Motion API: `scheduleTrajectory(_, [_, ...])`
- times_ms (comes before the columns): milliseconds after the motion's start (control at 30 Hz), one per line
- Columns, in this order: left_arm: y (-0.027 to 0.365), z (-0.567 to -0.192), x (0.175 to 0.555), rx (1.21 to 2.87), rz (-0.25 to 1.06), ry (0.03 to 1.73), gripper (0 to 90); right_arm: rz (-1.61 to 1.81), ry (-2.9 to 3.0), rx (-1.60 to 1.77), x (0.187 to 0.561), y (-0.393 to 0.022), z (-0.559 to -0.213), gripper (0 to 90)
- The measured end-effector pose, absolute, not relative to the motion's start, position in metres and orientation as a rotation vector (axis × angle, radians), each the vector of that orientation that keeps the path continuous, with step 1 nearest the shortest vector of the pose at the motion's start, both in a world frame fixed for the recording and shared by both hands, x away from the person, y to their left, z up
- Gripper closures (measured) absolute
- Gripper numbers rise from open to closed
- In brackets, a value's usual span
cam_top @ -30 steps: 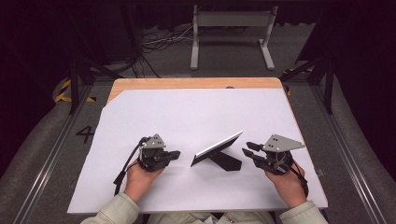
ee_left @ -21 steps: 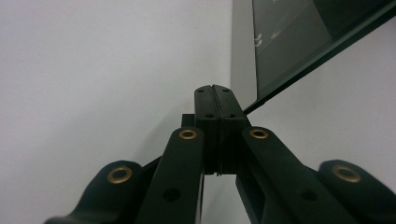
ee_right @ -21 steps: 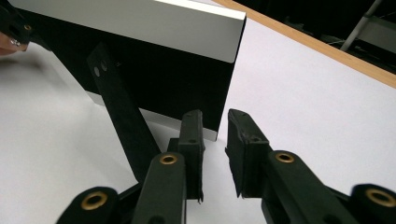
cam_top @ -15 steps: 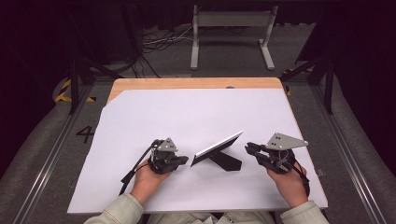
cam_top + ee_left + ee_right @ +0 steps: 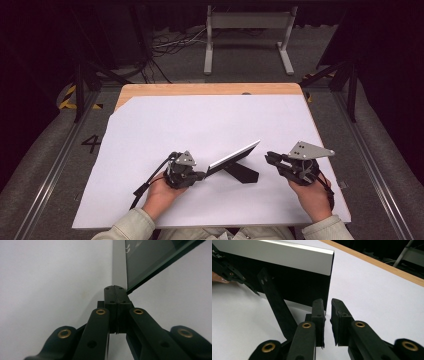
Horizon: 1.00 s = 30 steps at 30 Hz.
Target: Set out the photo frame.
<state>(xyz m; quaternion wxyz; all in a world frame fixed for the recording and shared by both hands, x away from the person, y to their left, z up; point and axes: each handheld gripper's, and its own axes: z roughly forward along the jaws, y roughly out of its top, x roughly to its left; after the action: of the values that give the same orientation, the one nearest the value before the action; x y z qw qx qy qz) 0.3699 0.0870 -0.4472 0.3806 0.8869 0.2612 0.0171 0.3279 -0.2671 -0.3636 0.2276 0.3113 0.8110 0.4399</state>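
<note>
White paper (image 5: 165,130) covers your wooden table (image 5: 200,89), with dark floor and a metal stand (image 5: 248,30) beyond. Take the picture frame (image 5: 233,156) as your landmark: it stands near your edge of the paper, leaning back on its black strut (image 5: 242,171), silver border (image 5: 287,255) up.

Your left gripper (image 5: 189,172) sits at the frame's left end, jaws clenched together with nothing between them; in the left gripper view its shut tips (image 5: 115,293) lie just beside the frame's lower corner, and whether they touch it you cannot tell from here. Your right gripper (image 5: 274,160) waits to the right of the frame, apart from it. Its jaws have just been closing and now stand a narrow gap apart, holding nothing; in the right gripper view the frame's end edge (image 5: 331,277) lines up just beyond that gap.

Expect the frame to be light, stiff and rigid, but fragile: the front (image 5: 155,257) looks glazed, so it will be slippery and may crack if it tips flat. Its strut likely folds, so do not lift by that. Grip the border at an end edge, pads on front and back, and squeeze gently. A push from your left tips could slide it on the paper.
</note>
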Motion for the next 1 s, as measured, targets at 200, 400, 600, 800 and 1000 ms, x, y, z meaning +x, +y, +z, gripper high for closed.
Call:
scheduleTrajectory(200, [0.082,-0.449,0.364,2.285,0.006,0.63,90.0,1.21,2.234,0.857,0.327,-0.268,-0.361,82.2])
scheduleTrajectory(400, [0.076,-0.449,0.359,2.283,-0.041,0.608,90.0,1.219,2.219,0.867,0.326,-0.273,-0.357,82.9])
scheduleTrajectory(600, [0.064,-0.449,0.352,2.293,-0.072,0.565,90.0,1.231,2.213,0.872,0.325,-0.276,-0.353,85.0])
scheduleTrajectory(800, [0.054,-0.448,0.347,2.308,-0.069,0.53,90.0,1.261,2.211,0.887,0.325,-0.282,-0.35,89.7])
scheduleTrajectory(1000, [0.045,-0.448,0.346,2.312,-0.076,0.514,90.0,1.229,2.196,0.892,0.325,-0.285,-0.35,89.9])
